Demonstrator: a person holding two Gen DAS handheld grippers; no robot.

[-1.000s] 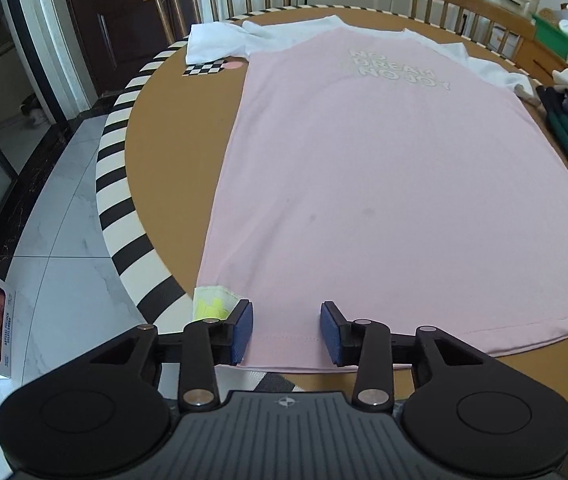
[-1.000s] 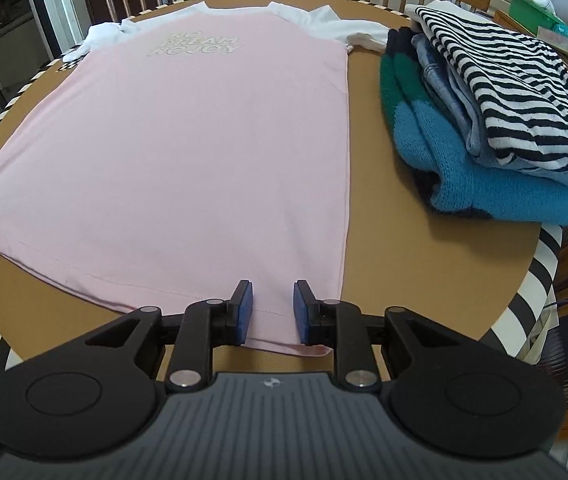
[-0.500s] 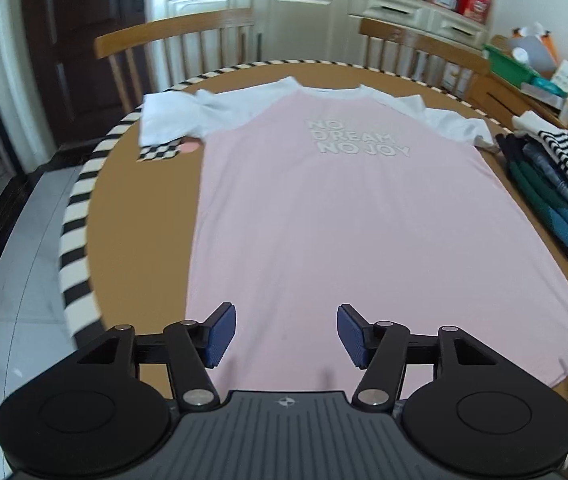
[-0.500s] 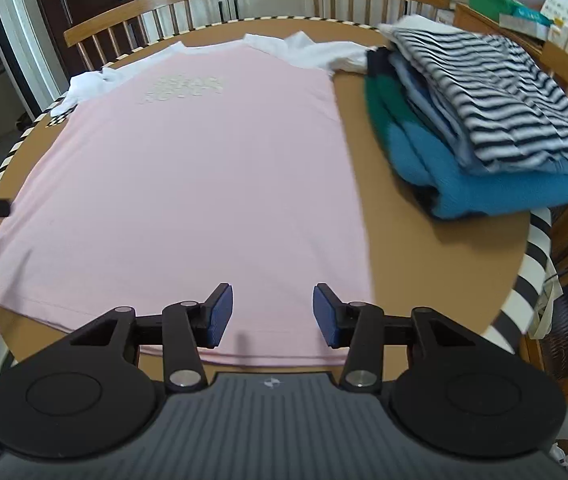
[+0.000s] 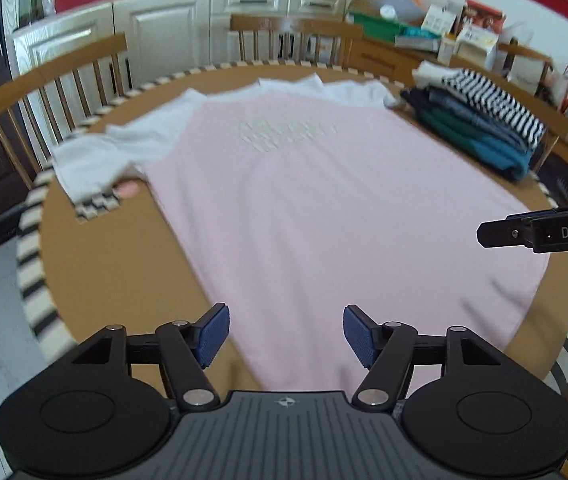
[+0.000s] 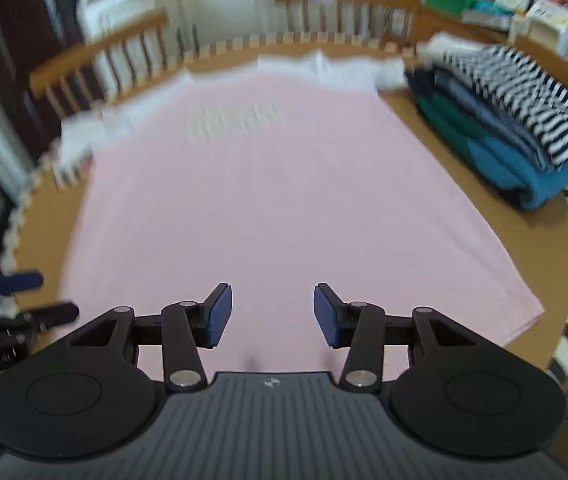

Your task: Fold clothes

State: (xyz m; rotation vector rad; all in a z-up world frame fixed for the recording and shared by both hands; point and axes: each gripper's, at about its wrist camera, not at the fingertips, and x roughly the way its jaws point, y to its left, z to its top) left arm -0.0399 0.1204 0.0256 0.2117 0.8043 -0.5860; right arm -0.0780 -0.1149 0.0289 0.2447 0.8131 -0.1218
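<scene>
Because the pink T-shirt (image 5: 323,216) lies spread flat across the round counter (image 5: 96,272), print side up with its white sleeves toward twelve o'clock and its hem toward six, it fills most of the surface. A stack of folded clothes (image 6: 515,136) sits at two o'clock, just beside the shirt's right edge. Both tools hang above the hem end. The left tongs (image 5: 285,334) stand wide apart with nothing between the blue pads, having just been opening; the right tongs (image 6: 270,314) are parted somewhat less and equally empty. The fabric looks thin, light and limp, so it will likely drape and crease rather than hold a shape, and may slide on the smooth top. Pinching a sleeve or a hem corner at the edge, one per side, seems the surest hold for a straight fold.
</scene>
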